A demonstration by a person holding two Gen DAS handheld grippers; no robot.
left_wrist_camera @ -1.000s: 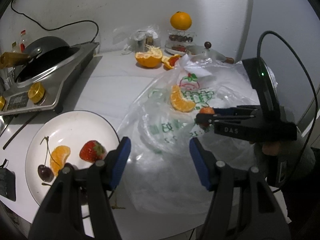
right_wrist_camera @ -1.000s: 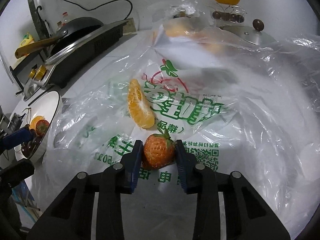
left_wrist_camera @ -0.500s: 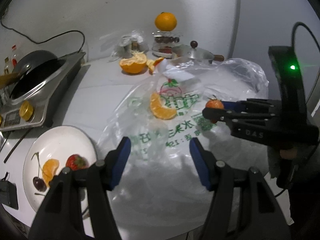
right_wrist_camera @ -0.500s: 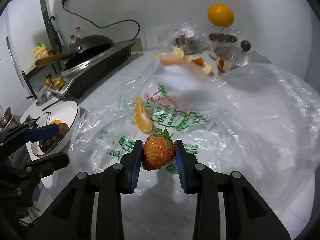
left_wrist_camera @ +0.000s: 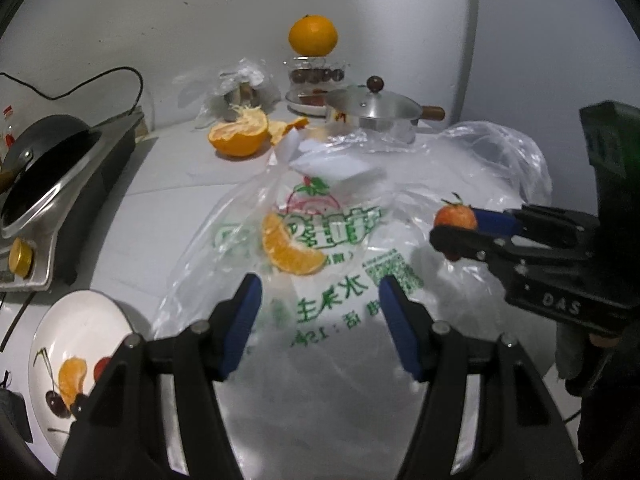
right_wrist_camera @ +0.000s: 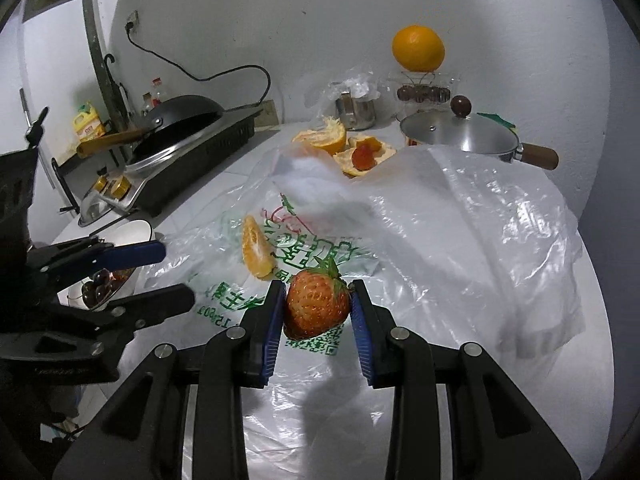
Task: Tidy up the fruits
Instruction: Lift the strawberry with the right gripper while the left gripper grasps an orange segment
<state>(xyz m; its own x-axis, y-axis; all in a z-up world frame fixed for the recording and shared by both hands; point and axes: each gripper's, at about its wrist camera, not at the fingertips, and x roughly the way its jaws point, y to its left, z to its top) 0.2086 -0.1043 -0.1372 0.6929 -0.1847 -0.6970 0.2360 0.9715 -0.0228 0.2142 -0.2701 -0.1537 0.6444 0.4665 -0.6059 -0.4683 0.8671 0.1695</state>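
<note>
While the right gripper pinches the red strawberry clear above the printed plastic bag, likely bound for the white plate, the left gripper hangs spread (empty)

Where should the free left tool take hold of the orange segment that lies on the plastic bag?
Grip the orange segment across its thick middle, coming from above with the open left tool. It lies flat on the soft plastic bag, so a low sideways approach would likely snag the film.
</note>
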